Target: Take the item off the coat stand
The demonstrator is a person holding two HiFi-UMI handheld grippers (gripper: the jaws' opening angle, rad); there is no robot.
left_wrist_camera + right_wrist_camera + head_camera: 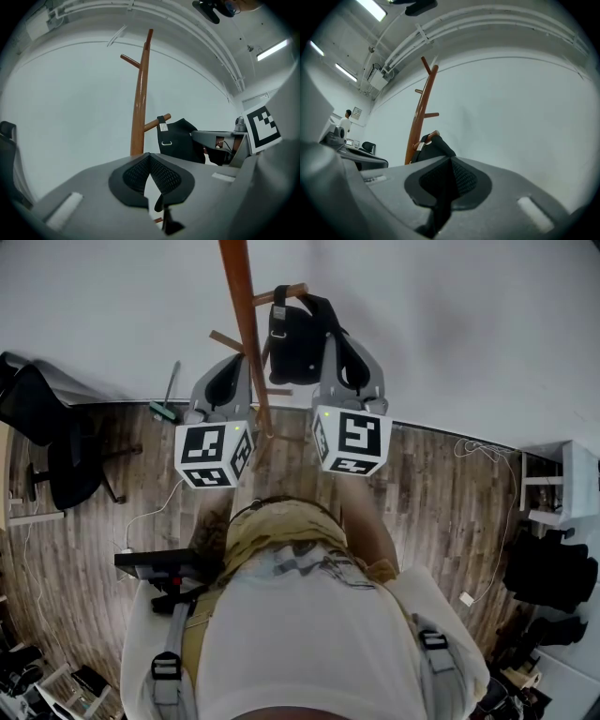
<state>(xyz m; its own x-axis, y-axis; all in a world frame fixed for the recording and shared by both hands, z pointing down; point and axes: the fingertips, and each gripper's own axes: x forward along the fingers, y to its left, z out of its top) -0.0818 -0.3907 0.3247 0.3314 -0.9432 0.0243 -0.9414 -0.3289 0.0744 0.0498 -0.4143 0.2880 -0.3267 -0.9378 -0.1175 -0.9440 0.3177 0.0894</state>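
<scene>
Right gripper (pixel 450 161) pinching the black bag (pixel 292 338) on the coat stand (pixel 246 324)
The bag hangs by its strap from a lower peg (pixel 286 293), right of the pole. It looks soft and light and will likely sag, so hold near the strap and lift over the peg tip. Left gripper (pixel 150 157) pressed together, empty. Plank floor (pixel 422 493), bare white wall (pixel 469 324)
</scene>
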